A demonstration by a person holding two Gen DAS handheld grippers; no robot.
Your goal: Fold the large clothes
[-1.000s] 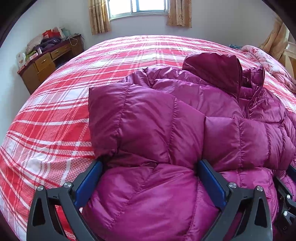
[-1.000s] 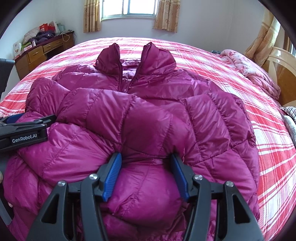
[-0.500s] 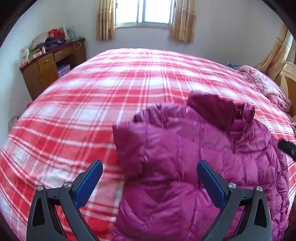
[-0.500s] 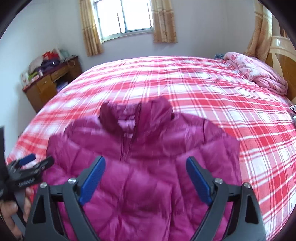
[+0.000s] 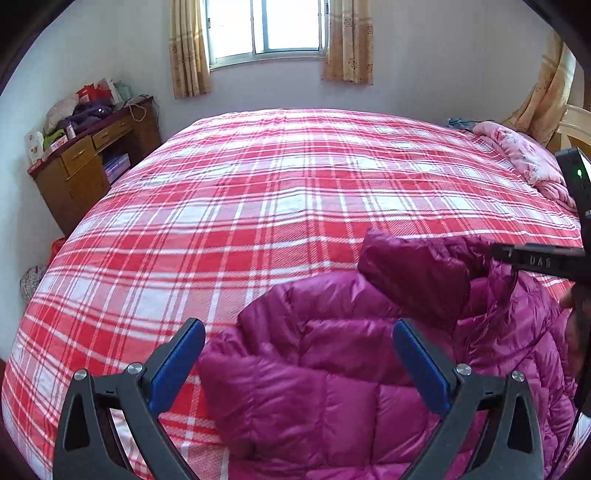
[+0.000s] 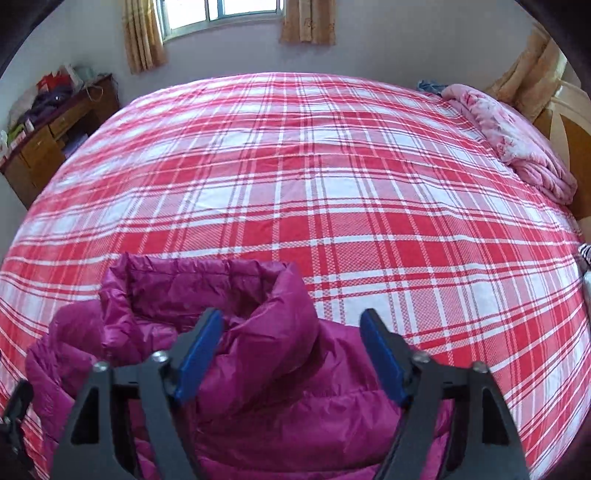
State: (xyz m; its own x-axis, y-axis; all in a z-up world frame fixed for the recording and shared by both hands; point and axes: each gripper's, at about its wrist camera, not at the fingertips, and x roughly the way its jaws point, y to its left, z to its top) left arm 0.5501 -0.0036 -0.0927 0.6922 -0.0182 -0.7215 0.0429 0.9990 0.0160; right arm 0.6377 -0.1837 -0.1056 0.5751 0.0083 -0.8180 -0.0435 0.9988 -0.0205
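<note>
A magenta puffer jacket [image 5: 332, 387] lies folded on the near part of the red plaid bed [image 5: 295, 192], its collar [image 6: 207, 280] standing up. My left gripper [image 5: 295, 328] hangs open above the jacket's left shoulder, nothing between its blue pads [image 5: 177, 362]. My right gripper [image 6: 291, 317] hovers over the collar and right shoulder; its jaws are closing, and the pads [image 6: 380, 358] stay clear of the fabric. In the left wrist view the right gripper [image 5: 535, 260] juts in from the right edge, over the collar.
A wooden desk [image 5: 88, 166] piled with clutter stands by the left wall. A pink quilt [image 6: 509, 144] is bunched at the bed's far right, by a wooden headboard [image 6: 569, 140]. A curtained window [image 5: 269, 29] is in the far wall.
Both grippers have lifted off the jacket and pulled back, so it sits lower and smaller in both views. The right gripper let go of the jacket fold and swung over the collar.
</note>
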